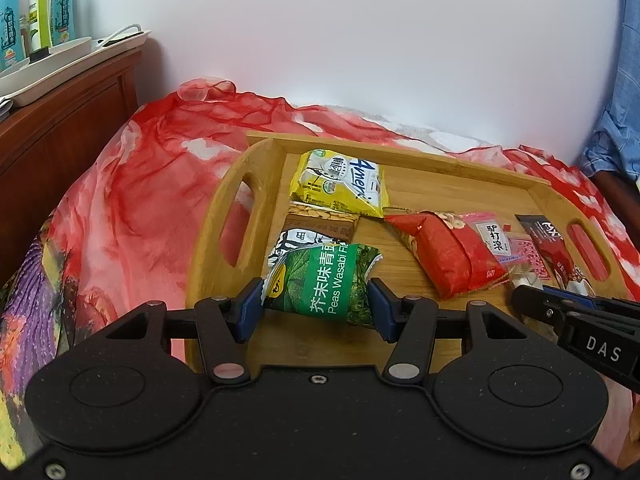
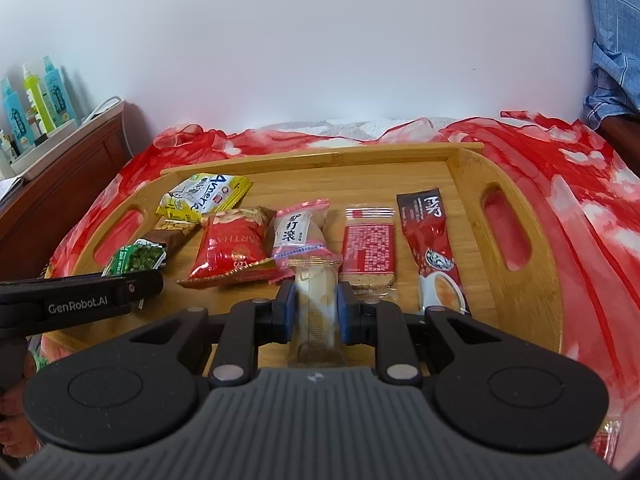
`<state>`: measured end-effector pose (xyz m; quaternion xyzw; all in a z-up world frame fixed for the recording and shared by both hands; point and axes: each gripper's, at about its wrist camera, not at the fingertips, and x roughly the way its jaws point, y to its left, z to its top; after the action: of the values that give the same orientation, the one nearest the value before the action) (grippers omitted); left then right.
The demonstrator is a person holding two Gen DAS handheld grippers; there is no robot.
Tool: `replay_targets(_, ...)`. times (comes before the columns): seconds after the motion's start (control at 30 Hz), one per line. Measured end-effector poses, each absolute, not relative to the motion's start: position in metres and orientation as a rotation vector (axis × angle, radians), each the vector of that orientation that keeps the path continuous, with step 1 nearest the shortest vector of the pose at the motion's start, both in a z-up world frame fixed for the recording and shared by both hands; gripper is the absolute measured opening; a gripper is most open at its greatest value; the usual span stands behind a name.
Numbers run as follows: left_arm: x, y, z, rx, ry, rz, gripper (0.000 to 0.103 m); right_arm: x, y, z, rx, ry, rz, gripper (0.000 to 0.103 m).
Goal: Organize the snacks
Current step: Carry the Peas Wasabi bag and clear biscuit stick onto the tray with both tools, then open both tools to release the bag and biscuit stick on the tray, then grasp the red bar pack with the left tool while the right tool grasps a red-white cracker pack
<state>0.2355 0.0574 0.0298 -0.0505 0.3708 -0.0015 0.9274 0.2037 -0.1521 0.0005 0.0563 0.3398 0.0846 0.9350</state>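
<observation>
A bamboo tray (image 1: pixel 424 168) (image 2: pixel 460 184) lies on a red cloth and holds several snack packs. My left gripper (image 1: pixel 316 304) is shut on a green wasabi-pea pack (image 1: pixel 328 280), held over the tray's near left part; that pack (image 2: pixel 138 260) also shows in the right wrist view. My right gripper (image 2: pixel 316 304) is shut on a pale clear-wrapped snack (image 2: pixel 316 300) above the tray's front middle. On the tray lie a yellow pack (image 1: pixel 340 182), a brown peanut bar (image 1: pixel 320 224), a red pack (image 1: pixel 448 252) (image 2: pixel 232 244), a pink-edged pack (image 2: pixel 298 232), a red cracker pack (image 2: pixel 368 248) and a coffee stick (image 2: pixel 432 248).
Red patterned cloth (image 1: pixel 140 184) covers the bed around the tray. A wooden cabinet (image 1: pixel 60 120) at the left carries a white tray with spray bottles (image 1: pixel 38 8). A white wall stands behind. Blue checked fabric (image 1: pixel 616 120) hangs at the right edge.
</observation>
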Motion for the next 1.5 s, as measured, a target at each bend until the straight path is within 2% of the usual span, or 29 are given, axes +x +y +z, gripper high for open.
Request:
replay_targets(0.53,0.239,0.054,0.027,-0.086,0.748,0.006,0.054,0.211,-0.149,-0.003,0.111,0.676,0.157,0.028)
replay_targets(0.6,0.239,0.053,0.028,-0.082,0.75,0.005,0.056,0.211,-0.15,-0.003,0.113,0.675,0.16,0.036)
replay_targets(0.67,0.238,0.052,0.028,-0.077,0.752,0.005,0.056,0.21,-0.15,-0.002,0.114,0.673,0.158,0.037)
replay_targets(0.73,0.237,0.051,0.029,-0.07,0.753,0.007,0.057,0.21,-0.15,-0.002,0.115,0.673,0.158,0.048)
replay_targets(0.77,0.236,0.051,0.03,-0.067,0.752,0.009,0.057,0.209,-0.151,-0.001,0.116,0.674,0.158,0.049)
replay_targets(0.93,0.233,0.051,0.034,-0.059,0.745,0.018,0.065,0.206,-0.153,0.001,0.116,0.671,0.16,0.052)
replay_targets(1.03,0.226,0.051,0.04,-0.063,0.735,0.015,0.076,0.204,-0.154,0.005,0.114,0.664,0.164,0.059)
replay_targets(1.23,0.211,0.044,0.051,-0.012,0.704,-0.005,0.088,0.194,-0.156,0.014,0.095,0.644,0.176,0.072)
replay_targets(1.5,0.186,0.033,0.056,0.002,0.693,-0.051,0.092,0.171,-0.159,0.023,0.051,0.607,0.195,0.075)
